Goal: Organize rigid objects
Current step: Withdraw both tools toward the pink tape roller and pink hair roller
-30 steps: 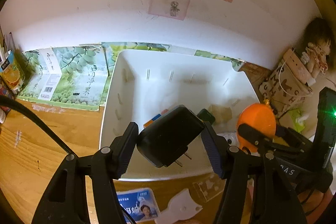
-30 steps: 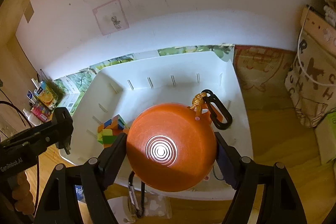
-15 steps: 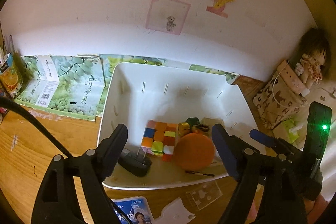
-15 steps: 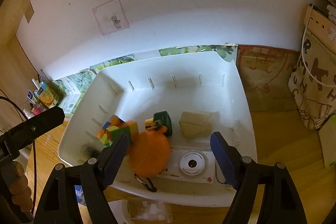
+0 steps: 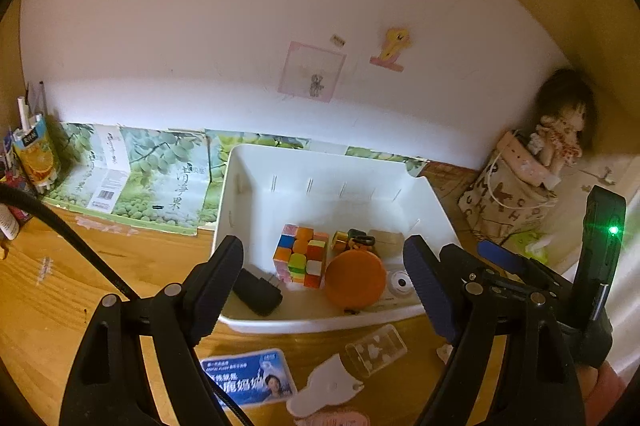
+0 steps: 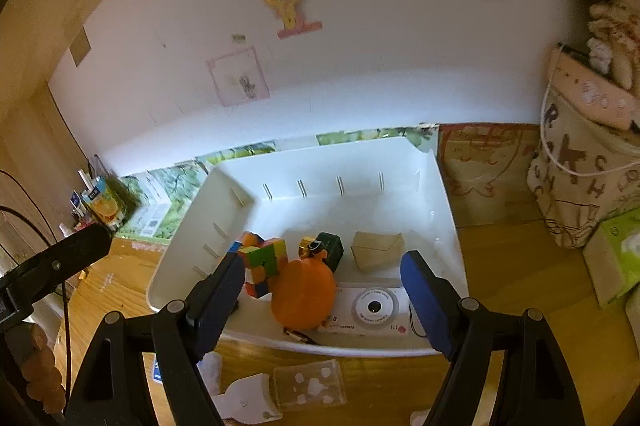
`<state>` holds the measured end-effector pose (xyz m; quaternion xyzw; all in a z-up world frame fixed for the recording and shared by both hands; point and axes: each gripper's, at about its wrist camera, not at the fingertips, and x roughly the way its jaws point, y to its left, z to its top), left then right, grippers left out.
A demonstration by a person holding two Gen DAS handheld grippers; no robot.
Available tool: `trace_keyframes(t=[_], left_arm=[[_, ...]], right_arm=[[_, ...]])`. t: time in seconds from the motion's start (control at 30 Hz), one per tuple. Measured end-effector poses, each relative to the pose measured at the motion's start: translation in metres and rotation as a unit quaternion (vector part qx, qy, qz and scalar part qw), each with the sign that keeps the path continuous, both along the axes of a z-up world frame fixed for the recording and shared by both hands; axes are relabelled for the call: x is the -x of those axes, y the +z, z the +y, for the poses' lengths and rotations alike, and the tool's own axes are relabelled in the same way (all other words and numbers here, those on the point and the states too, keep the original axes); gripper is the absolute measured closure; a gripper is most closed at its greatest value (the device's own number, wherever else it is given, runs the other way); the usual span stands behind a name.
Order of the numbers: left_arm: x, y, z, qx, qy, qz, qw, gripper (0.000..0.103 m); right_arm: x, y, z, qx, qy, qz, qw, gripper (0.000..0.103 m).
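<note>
A white bin (image 5: 320,166) (image 6: 340,162) stands against the wall. In it lie a black charger (image 5: 258,292), a colourful puzzle cube (image 5: 302,254) (image 6: 264,260), an orange disc (image 5: 354,278) (image 6: 304,292), a dark green box (image 6: 330,246), a brown box (image 5: 386,238) (image 6: 378,250) and a white camera box (image 6: 372,308). My left gripper (image 5: 324,282) hangs open above the bin's near rim, holding nothing. My right gripper (image 6: 322,296) is beside it, also open and holding nothing. Each gripper shows at the edge of the other's view.
On the wooden table in front of the bin lie a clear plastic box (image 5: 376,350) (image 6: 308,384), a blue card (image 5: 248,376) and a white scraper (image 5: 324,386). A juice carton (image 5: 36,154) stands far left. A lettered bag (image 5: 508,186) with a doll and a tissue box (image 6: 616,258) stand right.
The left gripper let go of the black charger and the right let go of the orange disc; both now lie in the bin. Both grippers have drawn back and up.
</note>
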<state>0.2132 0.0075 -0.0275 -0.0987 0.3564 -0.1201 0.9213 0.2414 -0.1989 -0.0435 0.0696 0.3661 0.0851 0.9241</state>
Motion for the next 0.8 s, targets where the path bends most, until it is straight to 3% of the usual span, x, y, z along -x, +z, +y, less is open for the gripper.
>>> trace_keyframes(t=[0.43,0.63,0.8], left_arm=[[0.077,0.016,0.03,0.001,-0.008,-0.024,0.9997,0.018],[0.113,0.012,0.051,0.026,-0.006,-0.016,0.9995,0.018],[0.142,0.004,0.069,0.08,-0.002,0.009,0.9968,0.018]], right_arm=[[0.092,0.009,0.019,-0.01,-0.032,-0.039,0.999,0.022],[0.137,0.01,0.029,-0.005,-0.052,-0.058,0.997,0.022],[0.173,0.01,0.036,0.0,-0.073,-0.077,0.994,0.022]])
